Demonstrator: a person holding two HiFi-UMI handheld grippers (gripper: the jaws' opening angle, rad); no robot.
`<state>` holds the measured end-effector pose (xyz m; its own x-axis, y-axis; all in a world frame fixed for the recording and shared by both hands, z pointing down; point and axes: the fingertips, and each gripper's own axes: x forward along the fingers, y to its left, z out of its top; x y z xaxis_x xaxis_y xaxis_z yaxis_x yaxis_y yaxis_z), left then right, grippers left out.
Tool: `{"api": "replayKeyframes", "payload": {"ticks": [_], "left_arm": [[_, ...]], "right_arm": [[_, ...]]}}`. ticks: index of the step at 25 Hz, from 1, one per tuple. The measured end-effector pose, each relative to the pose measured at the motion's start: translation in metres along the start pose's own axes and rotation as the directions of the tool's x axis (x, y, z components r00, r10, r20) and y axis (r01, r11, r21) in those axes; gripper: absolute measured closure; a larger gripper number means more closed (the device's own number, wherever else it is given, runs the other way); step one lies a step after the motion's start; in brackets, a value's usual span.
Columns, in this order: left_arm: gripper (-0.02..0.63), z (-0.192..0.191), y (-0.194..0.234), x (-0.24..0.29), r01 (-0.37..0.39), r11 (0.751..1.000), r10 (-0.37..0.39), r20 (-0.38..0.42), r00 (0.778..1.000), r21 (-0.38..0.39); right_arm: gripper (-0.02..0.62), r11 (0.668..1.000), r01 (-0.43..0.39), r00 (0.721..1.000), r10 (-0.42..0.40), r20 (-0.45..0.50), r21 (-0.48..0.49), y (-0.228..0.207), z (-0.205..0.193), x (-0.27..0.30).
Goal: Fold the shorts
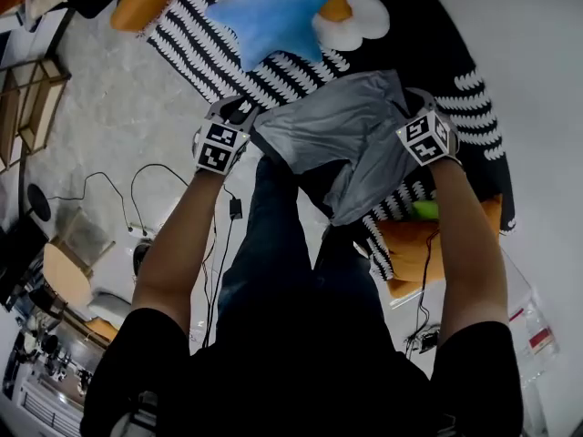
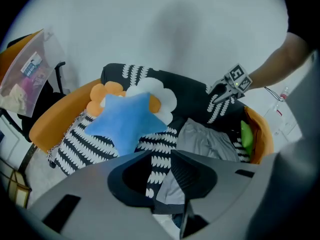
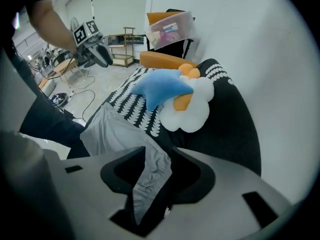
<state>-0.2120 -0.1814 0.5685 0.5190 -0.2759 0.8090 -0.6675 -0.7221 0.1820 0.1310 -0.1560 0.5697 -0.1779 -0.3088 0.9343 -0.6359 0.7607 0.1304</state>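
**A:** How do your claws stand?

**B:** Your left claw (image 1: 240, 115) has its jaws partly apart. A corner of the grey shorts (image 1: 346, 139) lies loose against its right-hand jaw, not pinched. Your right claw (image 1: 416, 107) stands wider, and a fold of the same cloth hangs through its gap.

**A:** And where do the shorts lie from them?

**B:** Straight between. Their long axis runs left to right, from one claw to the other. They are draped over the near edge of the striped couch (image 1: 205, 53), with the near part hanging towards your legs. The blue star pillow (image 1: 269, 12) sits farther back, apart from the cloth.

**A:** Which hand is nearer?

**B:** Neither, since each sits at its own end. The fold likely turns on carrying one end along that axis to meet the other. You would need to close on the cloth first.
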Motion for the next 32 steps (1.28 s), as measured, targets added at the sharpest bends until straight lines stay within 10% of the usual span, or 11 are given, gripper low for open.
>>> {"api": "replayKeyframes", "payload": {"ticks": [15,32], "left_arm": [[0.446,-0.112,0.016,0.072,-0.048,0.998,0.051,-0.126,0.991,0.030],[0.446,-0.172,-0.011,0.147,0.094,0.970,-0.020,-0.313,0.950,0.223]], "right_arm": [[0.425,0.969,-0.065,0.993,0.039,-0.110,-0.238,0.004,-0.020,0.114],[0.426,0.893,-0.145,0.969,0.042,-0.242,-0.426,-0.024,-0.047,0.199]]}}
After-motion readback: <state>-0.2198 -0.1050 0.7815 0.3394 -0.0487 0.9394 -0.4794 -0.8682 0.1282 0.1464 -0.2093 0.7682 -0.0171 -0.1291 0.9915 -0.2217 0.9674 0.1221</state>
